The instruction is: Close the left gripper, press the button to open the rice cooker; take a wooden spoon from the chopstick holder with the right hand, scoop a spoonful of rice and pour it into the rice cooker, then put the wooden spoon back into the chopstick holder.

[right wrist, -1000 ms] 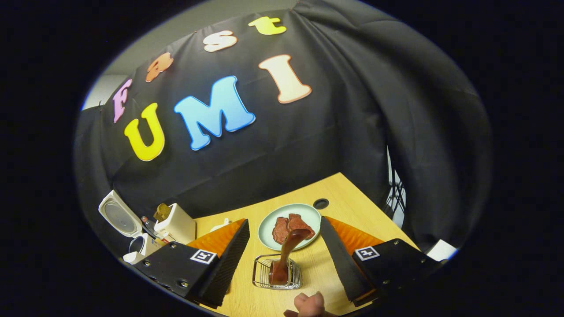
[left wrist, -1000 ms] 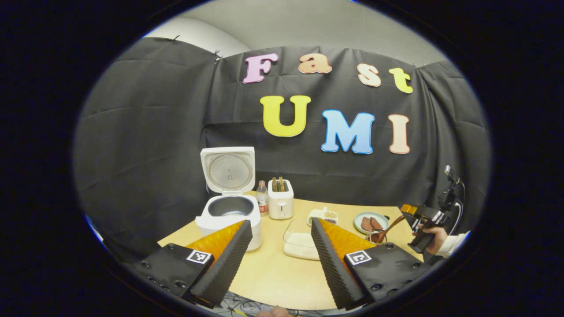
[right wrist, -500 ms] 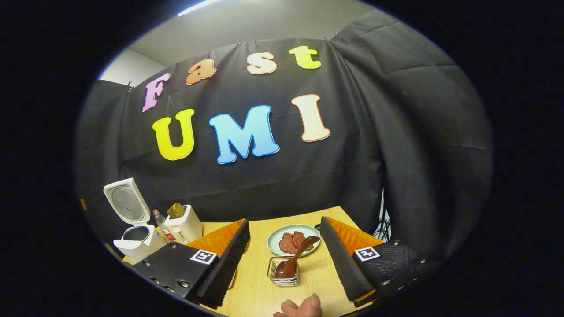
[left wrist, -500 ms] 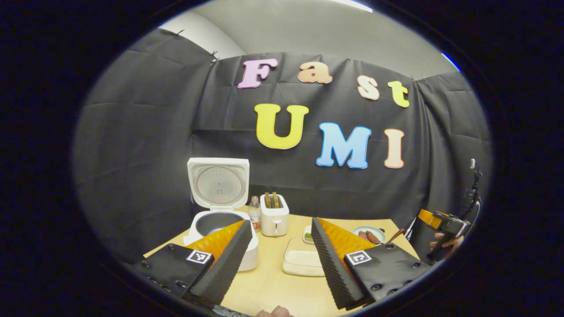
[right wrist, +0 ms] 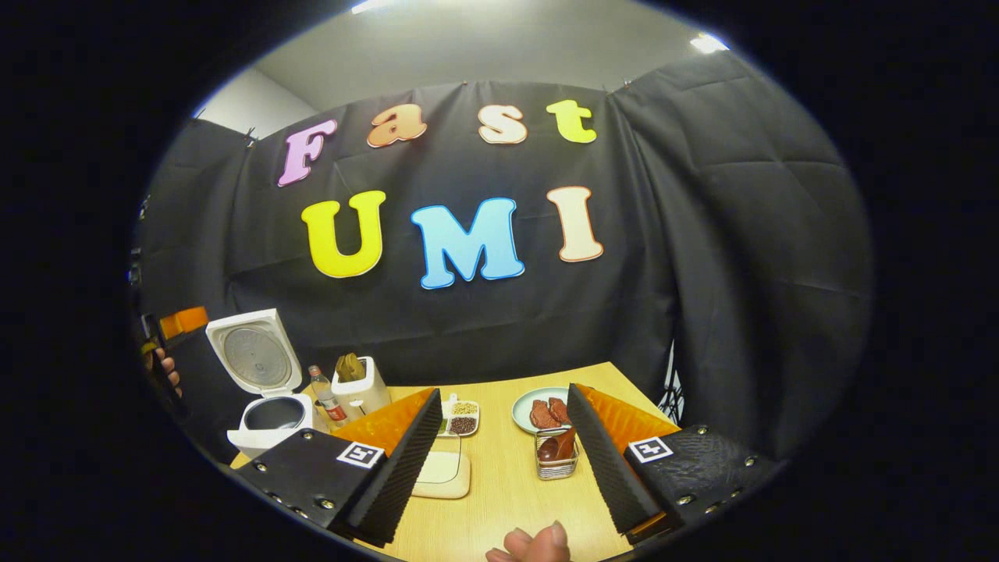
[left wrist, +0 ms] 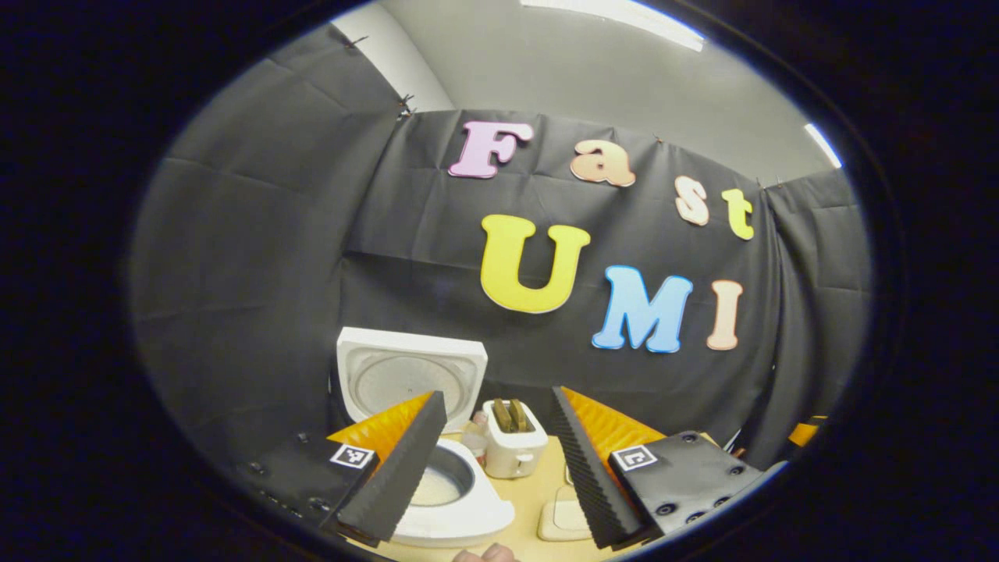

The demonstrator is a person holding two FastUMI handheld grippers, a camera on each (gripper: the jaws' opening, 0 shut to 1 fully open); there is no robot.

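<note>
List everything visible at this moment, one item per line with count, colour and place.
rice cooker: 1, white, lid open, table's far left
bottle: 1, clear, beside cooker
toaster: 1, white, right of bottle
divided dish: 1, white, mid table
clear container: 1, near the divided dish
plate: 1, pale green, holding reddish slices
chopstick holder: 1, wire, before plate
wooden spoon: 1, brown, in holder
table: 1, light wood
left hand-held gripper: 1, open
right hand-held gripper: 1, open

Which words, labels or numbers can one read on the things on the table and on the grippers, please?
Bottle label: too small to read.
Rice cooker, toaster: no text to be seen.
Right gripper: square coded markers, no words.
</note>
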